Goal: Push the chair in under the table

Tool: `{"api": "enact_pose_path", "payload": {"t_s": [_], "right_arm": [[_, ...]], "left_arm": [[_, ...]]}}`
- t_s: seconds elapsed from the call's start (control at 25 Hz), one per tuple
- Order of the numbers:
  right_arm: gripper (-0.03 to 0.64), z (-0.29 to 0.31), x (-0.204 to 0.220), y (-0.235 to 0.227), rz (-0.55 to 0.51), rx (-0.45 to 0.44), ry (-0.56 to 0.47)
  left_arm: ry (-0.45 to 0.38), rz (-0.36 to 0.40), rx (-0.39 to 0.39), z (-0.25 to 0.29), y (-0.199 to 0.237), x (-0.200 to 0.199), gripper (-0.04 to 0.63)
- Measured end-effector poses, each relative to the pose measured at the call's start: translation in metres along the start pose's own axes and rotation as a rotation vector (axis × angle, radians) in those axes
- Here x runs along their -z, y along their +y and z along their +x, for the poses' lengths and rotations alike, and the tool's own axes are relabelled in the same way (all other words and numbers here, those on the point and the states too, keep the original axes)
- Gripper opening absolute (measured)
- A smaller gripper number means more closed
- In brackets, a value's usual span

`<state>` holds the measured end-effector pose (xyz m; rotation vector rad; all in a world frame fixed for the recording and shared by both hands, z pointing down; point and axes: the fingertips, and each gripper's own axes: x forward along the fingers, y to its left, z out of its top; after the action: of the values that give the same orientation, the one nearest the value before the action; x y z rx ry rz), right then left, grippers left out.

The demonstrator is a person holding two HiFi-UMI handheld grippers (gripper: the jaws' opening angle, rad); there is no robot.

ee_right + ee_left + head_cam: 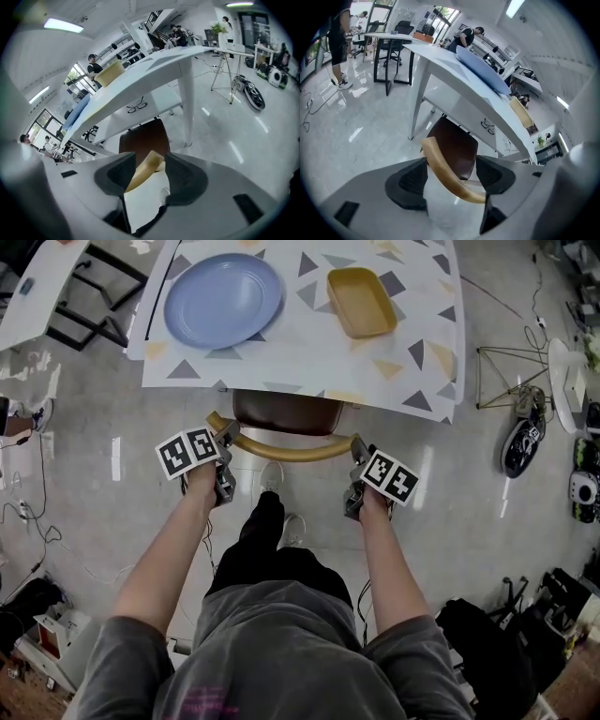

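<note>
Both L tool (451, 177) & R tool (149, 173) released astride L-R back rail (281, 452), chair (286, 412) facing table (309, 352).

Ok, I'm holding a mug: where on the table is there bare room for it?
Free: the strip of tablecloth between the blue plate and the yellow dish, the near edge by the chair, and right of the dish. The plate fills the left end.

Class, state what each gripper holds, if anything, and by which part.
Nothing is gripped: the left gripper and right gripper stand open, one around each end of the chair's wooden backrest.
</note>
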<state>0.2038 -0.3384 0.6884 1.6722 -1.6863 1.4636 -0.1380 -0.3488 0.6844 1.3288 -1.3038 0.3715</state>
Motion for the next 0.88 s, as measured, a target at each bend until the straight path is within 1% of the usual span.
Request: {"api": "enact_pose_path", "payload": {"t_s": [0.36, 0.44, 0.68, 0.88], "right_arm": [[0.179, -0.061, 0.003, 0.011, -0.085, -0.140, -0.082], [0.179, -0.078, 0.002, 0.014, -0.104, -0.170, -0.104], [0.178, -0.131, -0.002, 0.023, -0.164, -0.253, -0.166], [0.178, -0.172, -0.005, 0.032, -0.214, -0.315, -0.209]], "left_arm": [[-0.090, 0.081, 0.072, -0.050, -0.038, 0.021, 0.317], [-0.118, 0.120, 0.095, -0.066, -0.050, 0.027, 0.318], [-0.199, 0.273, 0.154, -0.113, -0.090, 0.046, 0.316], [-0.257, 0.368, 0.182, -0.151, -0.115, 0.062, 0.316]]}}
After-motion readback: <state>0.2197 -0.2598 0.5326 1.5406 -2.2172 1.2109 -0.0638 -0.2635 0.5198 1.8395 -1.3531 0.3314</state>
